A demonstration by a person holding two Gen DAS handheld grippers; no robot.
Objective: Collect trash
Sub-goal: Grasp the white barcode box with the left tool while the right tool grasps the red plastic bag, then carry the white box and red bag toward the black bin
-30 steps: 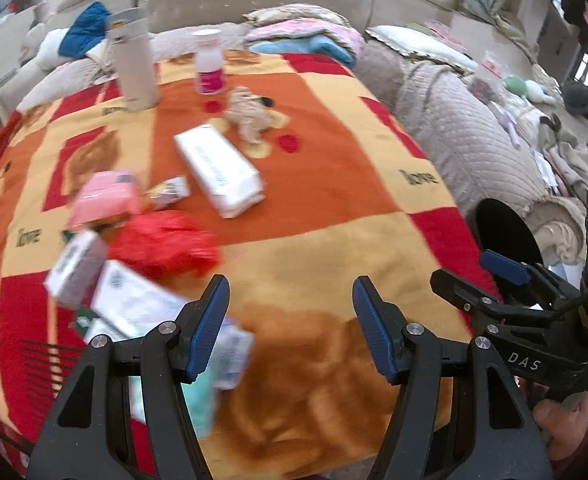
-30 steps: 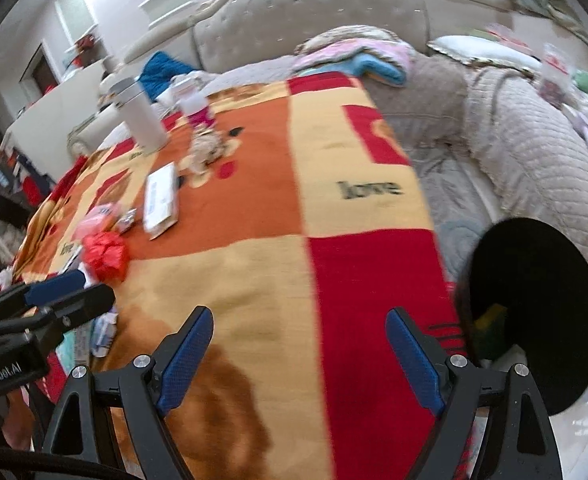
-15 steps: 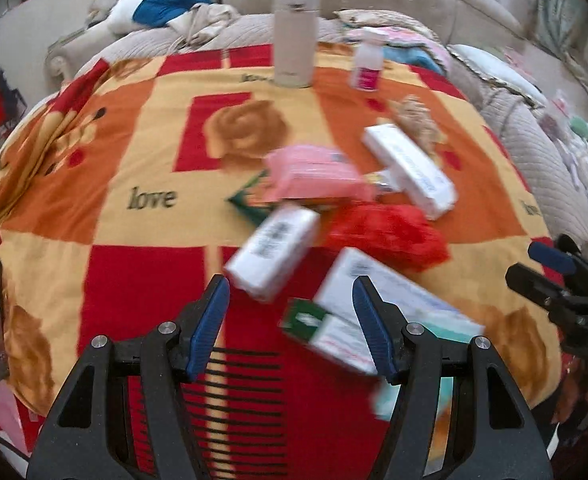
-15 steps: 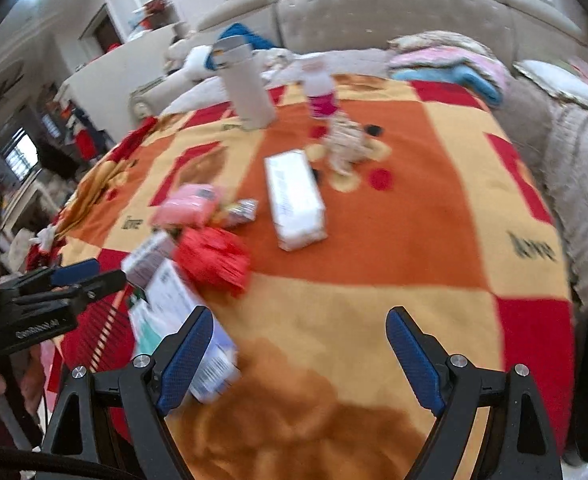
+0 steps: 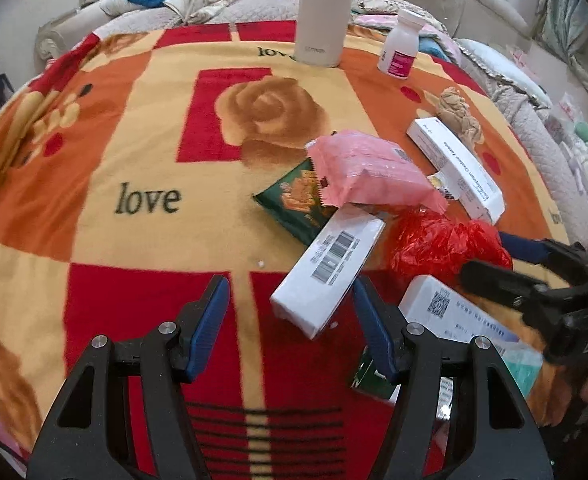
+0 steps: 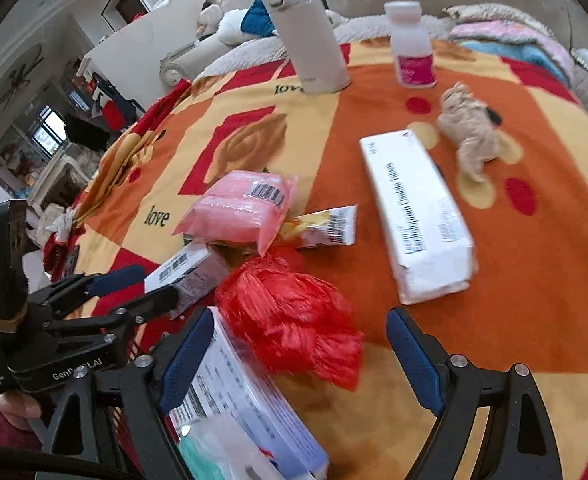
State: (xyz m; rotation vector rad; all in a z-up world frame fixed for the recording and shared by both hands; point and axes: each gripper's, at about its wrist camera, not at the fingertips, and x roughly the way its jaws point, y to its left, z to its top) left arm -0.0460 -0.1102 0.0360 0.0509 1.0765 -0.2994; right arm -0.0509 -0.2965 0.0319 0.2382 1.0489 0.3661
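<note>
Trash lies on a patterned blanket [image 5: 94,208]. My left gripper [image 5: 290,320] is open, just before a white barcoded box [image 5: 329,268], also in the right wrist view [image 6: 186,272]. My right gripper [image 6: 297,356] is open, just short of a crumpled red plastic bag [image 6: 294,320], which also shows in the left wrist view [image 5: 445,244]. Near them lie a pink packet [image 5: 369,172], a green wrapper [image 5: 297,200], a long white box [image 6: 417,216], a small wrapper [image 6: 325,228], a printed white box [image 6: 246,404] and crumpled beige paper [image 6: 469,128].
A tall white flask [image 5: 323,12] and a white bottle with a pink label [image 5: 399,46] stand at the blanket's far side. A grey quilted sofa [image 5: 533,136] runs behind and to the right, with clothes and cushions on it.
Both grippers have swung left and come closer to the pile. The left now faces the barcoded box, the right the red bag. Both jaws stay open.
</note>
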